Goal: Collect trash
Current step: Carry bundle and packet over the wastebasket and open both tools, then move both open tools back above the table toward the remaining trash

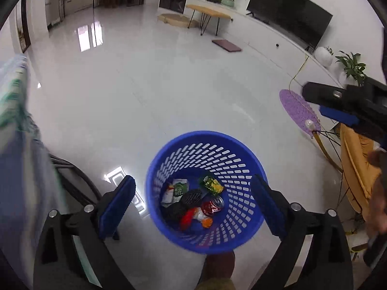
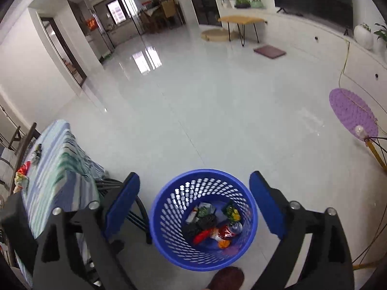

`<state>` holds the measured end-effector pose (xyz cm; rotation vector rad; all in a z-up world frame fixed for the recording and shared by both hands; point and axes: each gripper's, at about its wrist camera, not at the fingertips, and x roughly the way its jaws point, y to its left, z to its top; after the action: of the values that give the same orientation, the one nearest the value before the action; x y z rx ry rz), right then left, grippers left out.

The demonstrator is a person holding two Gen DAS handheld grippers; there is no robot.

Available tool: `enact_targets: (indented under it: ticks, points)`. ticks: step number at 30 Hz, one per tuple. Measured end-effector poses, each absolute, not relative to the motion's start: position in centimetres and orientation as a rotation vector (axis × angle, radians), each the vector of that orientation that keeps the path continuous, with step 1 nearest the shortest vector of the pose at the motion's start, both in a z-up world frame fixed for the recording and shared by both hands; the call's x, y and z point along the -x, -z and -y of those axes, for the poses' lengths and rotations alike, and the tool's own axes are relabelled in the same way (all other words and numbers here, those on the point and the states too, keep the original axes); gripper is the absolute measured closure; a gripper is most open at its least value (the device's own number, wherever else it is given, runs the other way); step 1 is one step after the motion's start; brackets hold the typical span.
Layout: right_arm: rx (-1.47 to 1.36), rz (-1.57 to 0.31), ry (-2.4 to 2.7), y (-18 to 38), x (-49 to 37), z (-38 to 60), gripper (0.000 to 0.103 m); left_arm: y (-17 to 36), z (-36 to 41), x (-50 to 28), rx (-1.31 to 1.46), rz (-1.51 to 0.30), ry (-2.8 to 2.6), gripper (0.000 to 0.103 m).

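Observation:
A blue perforated basket [image 1: 217, 159] [image 2: 169, 212] stands on the white floor. Inside lie a crushed red can [image 1: 212, 206] [image 2: 228, 232], a green-yellow wrapper [image 1: 210, 184] [image 2: 232, 211], a white-green packet [image 1: 176, 189], black mesh pieces [image 1: 191, 197] and a red wrapper [image 2: 203, 235]. My left gripper [image 1: 192, 180] hangs open above the basket with nothing between its fingers. My right gripper [image 2: 194, 176] is also open and empty over the basket. In the left wrist view, the right gripper [image 1: 313, 101] shows at the right edge.
A table with a striped blue-green cloth [image 2: 58, 164] stands left of the basket, with more wrappers [image 2: 23, 171] on it. A brown shoe [image 2: 227, 278] is just before the basket. A purple round object on a stand [image 2: 353, 113] and a yellow chair [image 1: 358, 169] are at the right.

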<state>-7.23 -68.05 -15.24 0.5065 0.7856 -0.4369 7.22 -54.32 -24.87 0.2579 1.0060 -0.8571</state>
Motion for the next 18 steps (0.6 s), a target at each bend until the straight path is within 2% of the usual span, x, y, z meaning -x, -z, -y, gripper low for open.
enact_targets:
  ticks: [5,10,18]
  points:
    - [-0.455,-0.714,0.423,13.7,9.1,62.1,0.012,19.6,48.2,-4.6,-0.236,-0.944,0.862,0.005]
    - [-0.45,-0.753,0.4,13.0,11.5,56.4,0.012,15.2,40.1,-1.7,-0.256,-0.865,0.841,0.005]
    - [-0.342,-0.678,0.347,7.0,12.4,49.4,0.012,11.2,26.8,0.4,-0.162,-0.8,0.762,0.005]
